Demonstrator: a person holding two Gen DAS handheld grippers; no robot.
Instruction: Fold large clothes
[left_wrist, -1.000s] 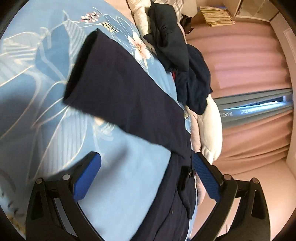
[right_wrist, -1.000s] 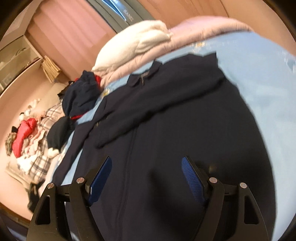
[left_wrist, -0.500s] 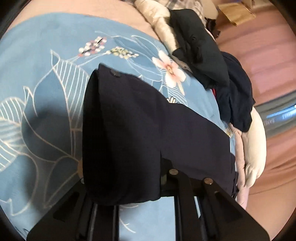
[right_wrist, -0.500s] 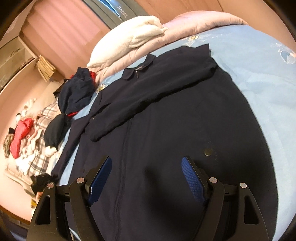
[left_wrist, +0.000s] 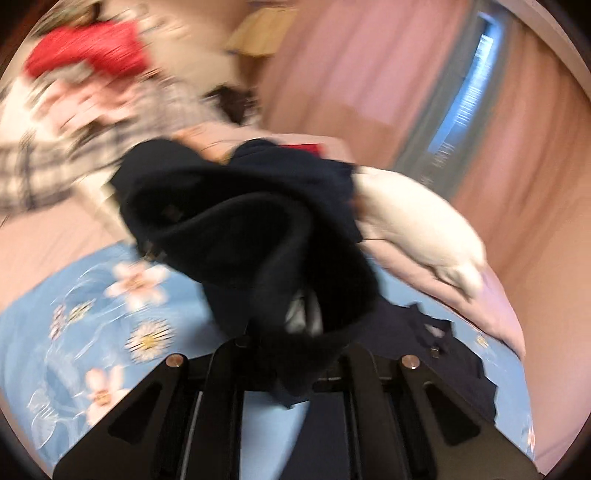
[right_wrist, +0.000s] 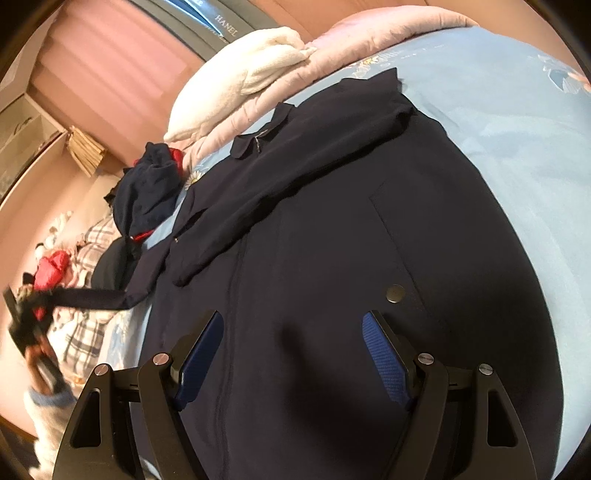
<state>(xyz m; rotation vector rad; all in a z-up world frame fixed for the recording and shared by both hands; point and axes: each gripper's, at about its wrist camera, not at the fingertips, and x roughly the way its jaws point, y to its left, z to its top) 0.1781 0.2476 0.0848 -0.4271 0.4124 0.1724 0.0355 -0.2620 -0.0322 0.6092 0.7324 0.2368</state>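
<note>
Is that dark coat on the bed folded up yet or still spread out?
Mostly spread. The coat lies flat on the bed, one sleeve folded across its chest; the left gripper holds the other sleeve.

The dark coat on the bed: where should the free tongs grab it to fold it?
Probably the dark coat's right edge by the snap button, coming in from the bare blue sheet side. That edge lies flat and uncovered, near the open right tongs.

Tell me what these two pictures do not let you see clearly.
- Left claw tips, left wrist view: covered by the sleeve it grips.
- Clothes pile, left wrist view: motion blur.
- Jacket hem, right wrist view: cut off by the lower edge behind the right claw.
</note>
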